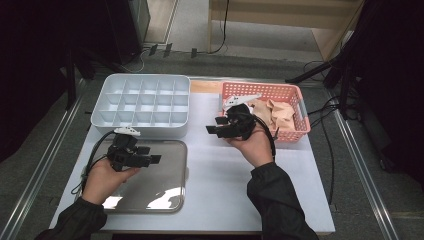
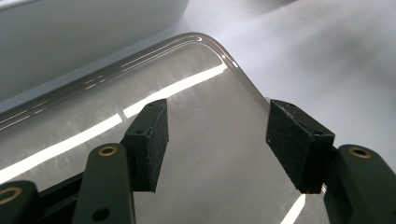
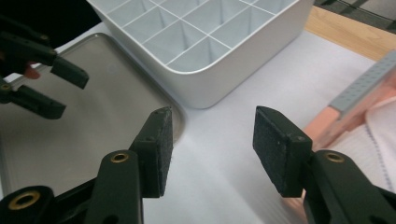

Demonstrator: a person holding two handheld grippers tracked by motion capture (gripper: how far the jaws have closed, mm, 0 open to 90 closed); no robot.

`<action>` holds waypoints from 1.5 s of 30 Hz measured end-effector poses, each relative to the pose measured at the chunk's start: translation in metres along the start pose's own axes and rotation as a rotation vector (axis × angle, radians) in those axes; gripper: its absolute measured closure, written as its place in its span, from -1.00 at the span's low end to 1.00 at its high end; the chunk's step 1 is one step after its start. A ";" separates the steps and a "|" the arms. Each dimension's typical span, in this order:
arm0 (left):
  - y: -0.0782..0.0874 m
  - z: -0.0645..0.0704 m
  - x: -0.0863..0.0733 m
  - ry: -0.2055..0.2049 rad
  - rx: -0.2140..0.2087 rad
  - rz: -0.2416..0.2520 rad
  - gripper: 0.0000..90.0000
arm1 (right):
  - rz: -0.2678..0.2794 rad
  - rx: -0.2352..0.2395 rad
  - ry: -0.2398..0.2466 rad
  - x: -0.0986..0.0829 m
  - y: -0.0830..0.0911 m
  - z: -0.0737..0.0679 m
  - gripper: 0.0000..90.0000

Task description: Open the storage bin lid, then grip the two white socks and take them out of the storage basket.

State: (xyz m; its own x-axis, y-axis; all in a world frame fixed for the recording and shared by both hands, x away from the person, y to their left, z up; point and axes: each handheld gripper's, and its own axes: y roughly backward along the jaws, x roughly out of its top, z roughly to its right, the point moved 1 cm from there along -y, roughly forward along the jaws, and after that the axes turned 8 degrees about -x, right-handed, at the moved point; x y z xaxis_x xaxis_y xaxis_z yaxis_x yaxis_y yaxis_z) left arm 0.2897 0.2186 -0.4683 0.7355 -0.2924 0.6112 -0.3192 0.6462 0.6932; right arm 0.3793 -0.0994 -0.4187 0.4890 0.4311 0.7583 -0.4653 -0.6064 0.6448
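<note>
A person's two hands hold a tool each over a white worktop [image 1: 220, 170]. The left tool [image 1: 150, 159], at lower left of the high view, hovers released and empty over a shiny metal tray [image 1: 170, 192]. The right tool [image 1: 214, 130], near the centre of the frame, also stands spread apart and empty, just beside a pink basket [image 1: 295, 92] at upper right. In that basket lie crumpled peach-coloured cloths [image 1: 275, 112], the nearest things to the right tool. They look light, soft and limp, likely to sag and bunch when lifted; a raised fold near the top of the heap seems the best place to pinch. A white divided box [image 1: 145, 102] sits at upper left, its compartments empty.
</note>
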 end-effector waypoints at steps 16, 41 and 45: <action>0.003 0.001 -0.003 -0.017 0.014 0.016 -0.08 | -0.020 -0.071 -0.049 0.011 -0.005 0.042 0.09; 0.005 0.002 -0.016 -0.027 0.063 0.013 -0.06 | -0.040 -0.199 -0.164 -0.004 -0.018 0.121 0.14; 0.002 0.002 -0.015 -0.032 0.055 0.007 -0.06 | -0.078 -0.227 -0.155 -0.001 -0.025 0.133 0.14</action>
State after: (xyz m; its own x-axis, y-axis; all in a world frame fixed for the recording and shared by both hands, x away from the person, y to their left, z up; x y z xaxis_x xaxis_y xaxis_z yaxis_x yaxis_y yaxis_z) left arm 0.2764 0.2230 -0.4751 0.7137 -0.3113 0.6275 -0.3570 0.6091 0.7082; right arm 0.4889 -0.1737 -0.4488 0.6284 0.3525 0.6935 -0.5669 -0.4030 0.7185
